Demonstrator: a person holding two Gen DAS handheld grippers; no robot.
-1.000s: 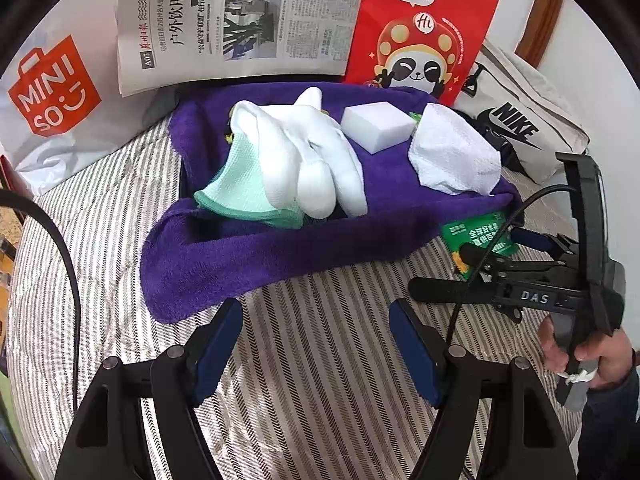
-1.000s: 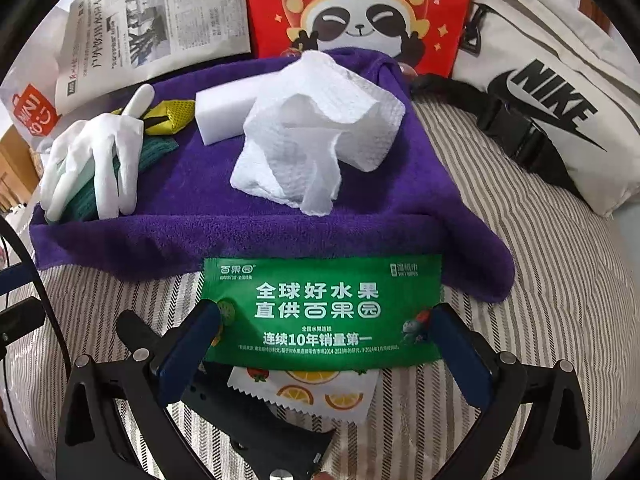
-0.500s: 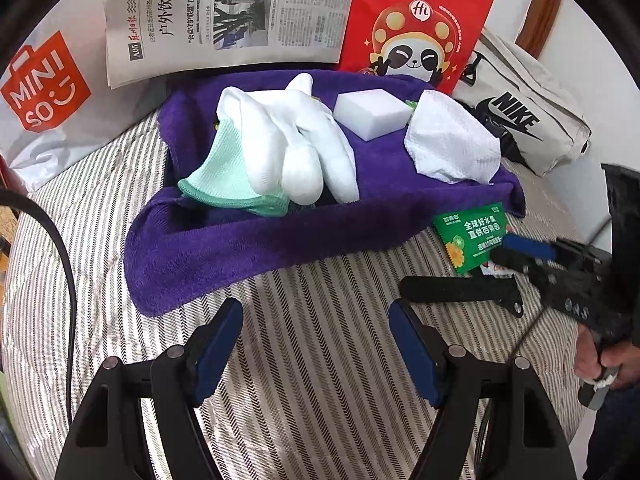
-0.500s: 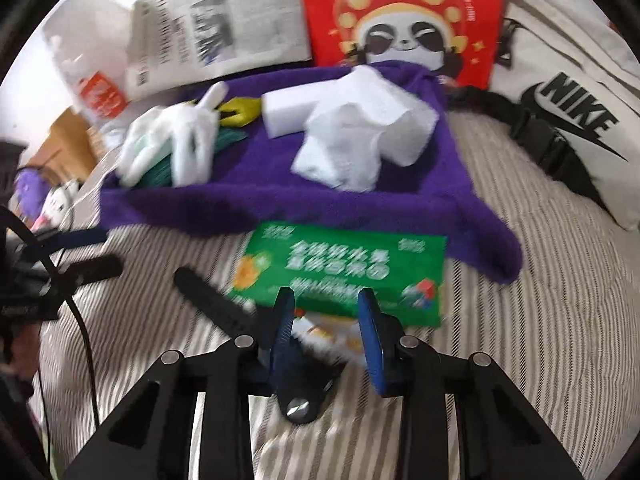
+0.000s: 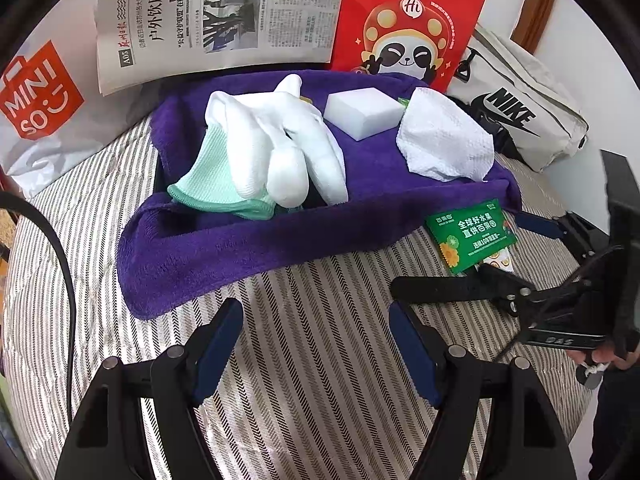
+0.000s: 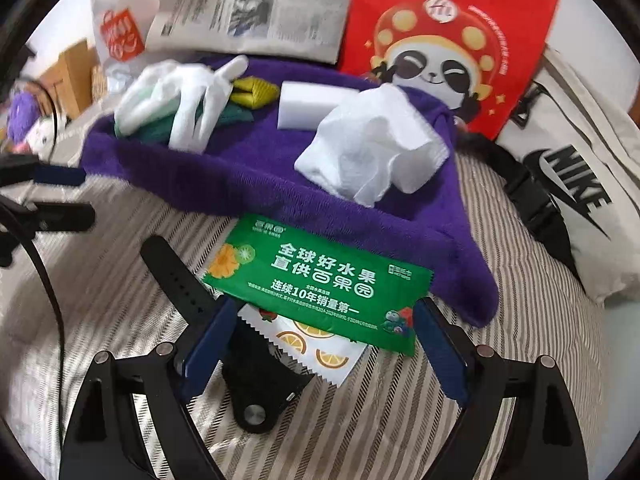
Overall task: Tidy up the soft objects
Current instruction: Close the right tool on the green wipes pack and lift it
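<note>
A purple towel [image 5: 280, 240] lies rumpled on the striped bedding. On it rest white gloves [image 5: 280, 140], a mint cloth [image 5: 208, 188], a white sponge [image 5: 360, 110] and a crumpled white tissue [image 5: 444, 140]. My left gripper [image 5: 316, 328] is open over bare bedding in front of the towel. My right gripper [image 6: 324, 332] is opening its jaws. A green packet [image 6: 320, 280], a white packet with orange slices [image 6: 312, 344] and a black watch strap [image 6: 180, 276] lie between and under its fingers. No pad presses on any of them.
A newspaper [image 5: 220, 12], a red panda bag [image 5: 408, 20], a Miniso bag [image 5: 36, 92] and a Nike bag [image 5: 520, 108] stand behind the towel. A black cable [image 5: 68, 280] runs down the left. A person's hand [image 5: 604, 360] holds the right gripper.
The right gripper's jaws narrowed almost shut half a second ago and now stand wide again; the gripper has rolled, so the green packet looks tilted. The left gripper has barely moved.
</note>
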